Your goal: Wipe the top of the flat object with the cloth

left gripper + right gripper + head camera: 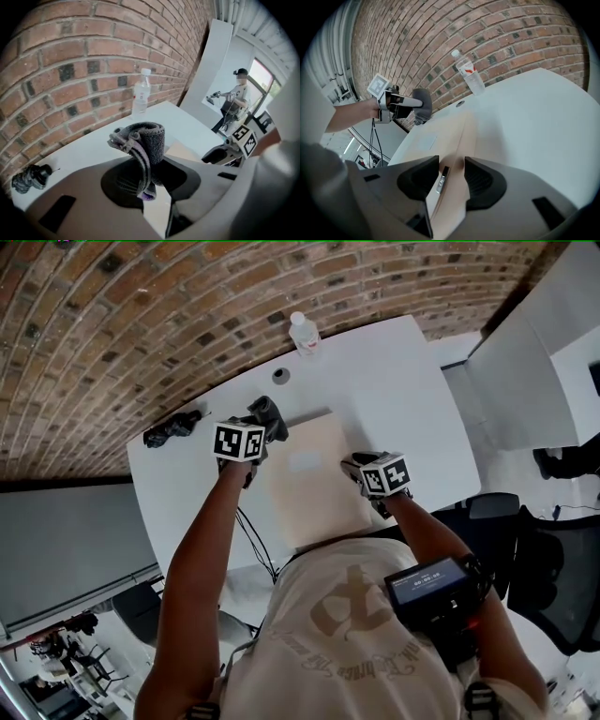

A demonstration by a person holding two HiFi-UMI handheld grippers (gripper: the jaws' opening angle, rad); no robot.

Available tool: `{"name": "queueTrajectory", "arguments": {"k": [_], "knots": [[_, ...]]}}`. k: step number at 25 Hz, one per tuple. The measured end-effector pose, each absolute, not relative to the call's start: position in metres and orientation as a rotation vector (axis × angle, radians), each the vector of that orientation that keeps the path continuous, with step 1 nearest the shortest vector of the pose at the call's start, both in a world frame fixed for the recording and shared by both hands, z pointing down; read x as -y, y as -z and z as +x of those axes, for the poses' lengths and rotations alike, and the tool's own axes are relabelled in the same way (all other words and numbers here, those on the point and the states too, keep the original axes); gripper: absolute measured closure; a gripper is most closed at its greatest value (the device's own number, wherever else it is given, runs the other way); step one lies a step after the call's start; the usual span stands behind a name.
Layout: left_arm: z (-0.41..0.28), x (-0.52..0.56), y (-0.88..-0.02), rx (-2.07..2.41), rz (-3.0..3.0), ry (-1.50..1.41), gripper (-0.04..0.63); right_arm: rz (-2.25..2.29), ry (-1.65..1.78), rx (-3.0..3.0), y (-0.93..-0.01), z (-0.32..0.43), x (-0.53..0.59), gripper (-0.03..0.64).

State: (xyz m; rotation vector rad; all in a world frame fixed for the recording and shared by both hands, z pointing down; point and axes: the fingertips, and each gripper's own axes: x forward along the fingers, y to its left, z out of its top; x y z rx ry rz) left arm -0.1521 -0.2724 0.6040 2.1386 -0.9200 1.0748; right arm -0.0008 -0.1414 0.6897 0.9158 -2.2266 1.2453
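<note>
Table [412,409]: one board [314,479], one cloth [146,140] (left gripper [151,183]), one bottle [304,334]

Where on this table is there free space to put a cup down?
Most room: table right of the flat object, nearer than the bottle. A smaller patch: near-left corner, nearer than the black bundle. Crowded: the middle, with left gripper, cloth, right gripper.

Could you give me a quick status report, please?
Left claw shut on cloth, by far corner of board. Right claw clamps board edge. Bottle stands clear of the board.
</note>
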Motion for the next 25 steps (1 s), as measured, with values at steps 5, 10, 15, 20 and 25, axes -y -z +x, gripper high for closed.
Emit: {"name": "queueTrajectory", "arguments": {"k": [5, 10, 15, 20, 25], "knots": [[-0.073, 0.253, -0.609, 0.701, 2.188, -1.057, 0.494, 0.905, -1.261, 2.222, -0.69, -0.001, 0.142, 0.434], [-0.023, 0.24, -0.63, 0.607, 2.179, -1.087, 0.494, 0.903, -1.259, 2.226, -0.69, -0.002, 0.143, 0.434], [0.006, 0.239, -0.639, 0.578, 2.136, -1.039, 0.494, 0.886, -1.254, 2.221, -0.69, -0.002, 0.142, 0.434], [-0.003, 0.243, -0.648, 0.643, 2.112, -1.063, 0.494, 0.873, -1.255, 2.229, -0.69, -0.001, 0.142, 0.434], [-0.036, 0.243, -0.654, 0.718, 2.061, -1.07, 0.494, 0.868, -1.249, 2.231, -0.69, 0.0, 0.141, 0.434]]}}
